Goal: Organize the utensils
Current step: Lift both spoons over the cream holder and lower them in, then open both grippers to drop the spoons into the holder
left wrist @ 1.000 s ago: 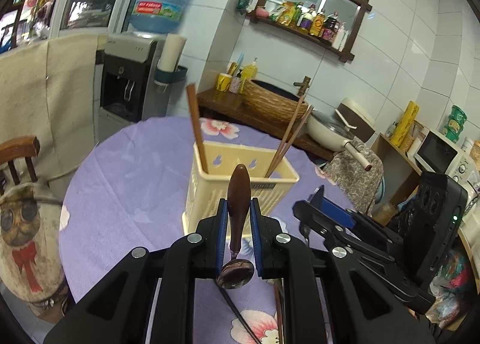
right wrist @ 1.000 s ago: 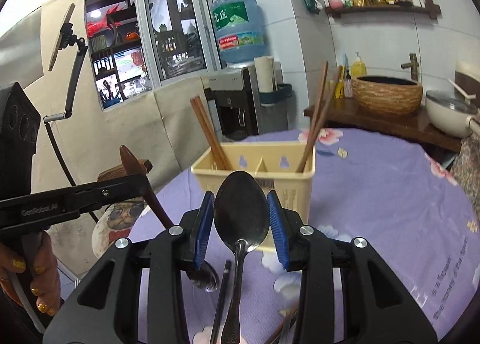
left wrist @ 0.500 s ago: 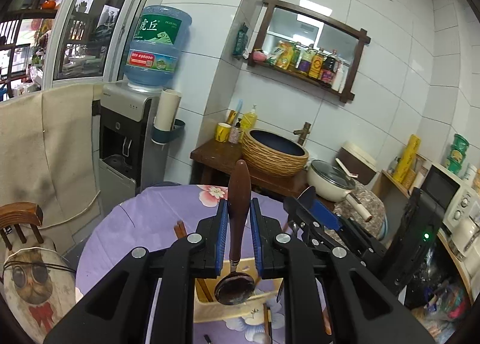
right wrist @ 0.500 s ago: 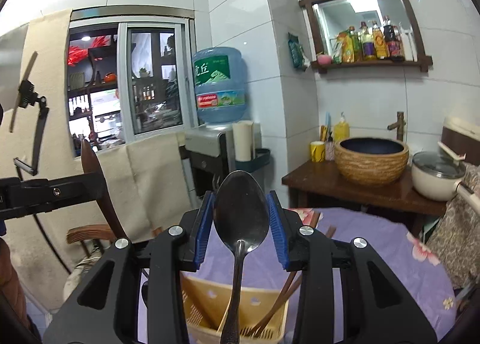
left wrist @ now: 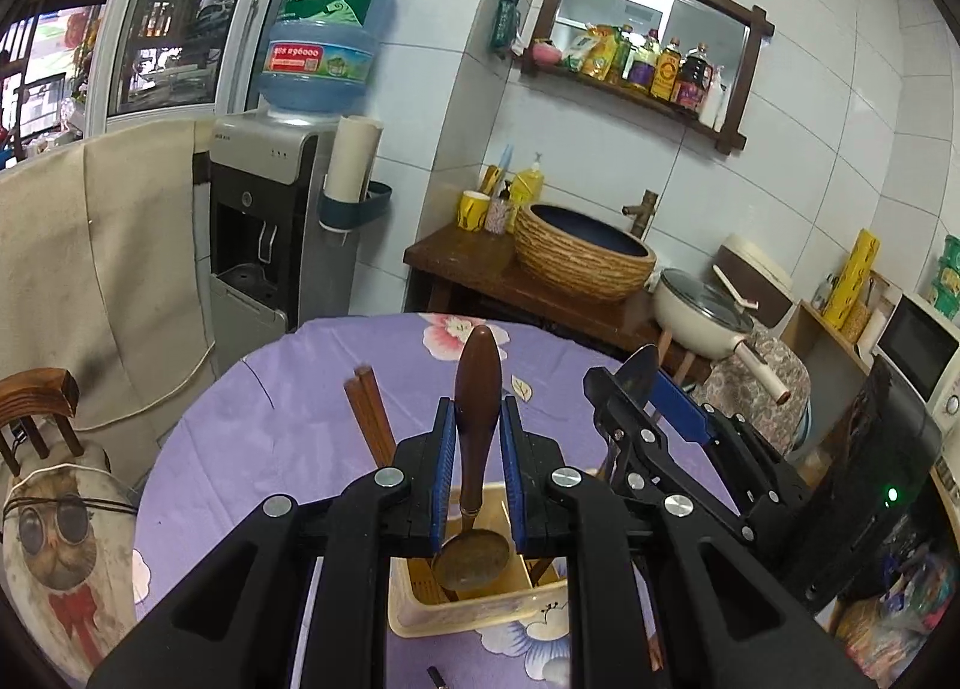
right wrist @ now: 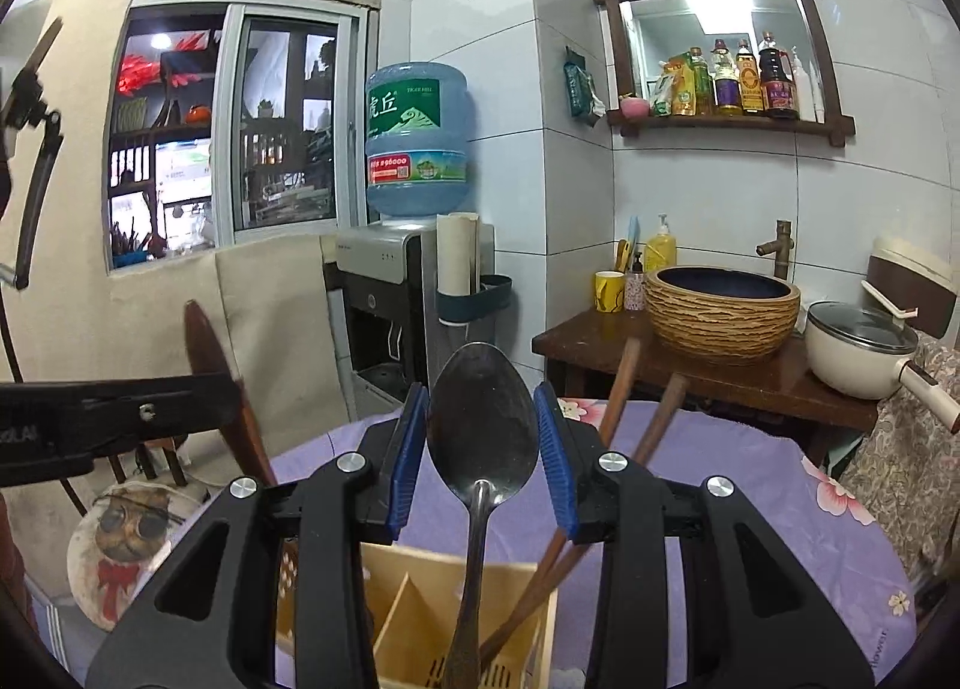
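Left wrist view: left tool [left wrist: 477,473] grips wooden-handled spoon [left wrist: 474,437]; right tool [right wrist: 483,461] grips metal spoon [right wrist: 483,437]; either may snag the caddy [left wrist: 480,611] divider.

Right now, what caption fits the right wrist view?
Right gripper holds a metal spoon bowl-up above the yellow caddy with chopsticks.

White tiled walls [right wrist: 690,197] meet at a corner. A water dispenser [left wrist: 270,233] stands beside a window [right wrist: 240,131]; a wooden shelf [left wrist: 636,83] holds bottles above a dark sideboard [right wrist: 708,377].
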A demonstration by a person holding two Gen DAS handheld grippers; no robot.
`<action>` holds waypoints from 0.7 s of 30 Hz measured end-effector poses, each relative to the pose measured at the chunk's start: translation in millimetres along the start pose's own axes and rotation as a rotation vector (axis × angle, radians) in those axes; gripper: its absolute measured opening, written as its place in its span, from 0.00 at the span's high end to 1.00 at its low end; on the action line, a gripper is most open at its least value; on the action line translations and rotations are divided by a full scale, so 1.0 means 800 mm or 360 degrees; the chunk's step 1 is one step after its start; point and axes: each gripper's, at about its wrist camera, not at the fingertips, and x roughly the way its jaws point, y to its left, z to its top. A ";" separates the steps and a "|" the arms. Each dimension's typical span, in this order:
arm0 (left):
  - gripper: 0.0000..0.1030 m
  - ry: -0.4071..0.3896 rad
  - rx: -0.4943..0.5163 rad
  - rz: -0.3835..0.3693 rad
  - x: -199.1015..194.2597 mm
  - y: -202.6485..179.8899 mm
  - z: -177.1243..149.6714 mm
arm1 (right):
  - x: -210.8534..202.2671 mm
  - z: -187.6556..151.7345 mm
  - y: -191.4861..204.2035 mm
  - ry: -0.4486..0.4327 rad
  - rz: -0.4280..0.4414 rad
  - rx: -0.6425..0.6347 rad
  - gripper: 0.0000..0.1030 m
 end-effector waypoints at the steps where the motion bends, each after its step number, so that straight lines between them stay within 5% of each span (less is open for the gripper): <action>1: 0.86 0.0017 0.0003 -0.0006 0.003 -0.001 -0.006 | -0.003 -0.005 0.001 -0.0001 -0.0010 -0.0018 0.64; 11: 0.85 0.0140 0.0002 -0.0028 0.026 0.003 -0.045 | -0.017 -0.056 0.005 0.0078 -0.0022 -0.0103 0.64; 21: 0.50 -0.0088 -0.0001 0.0011 -0.032 -0.004 -0.062 | -0.061 -0.064 -0.014 0.0052 -0.0024 -0.0023 0.49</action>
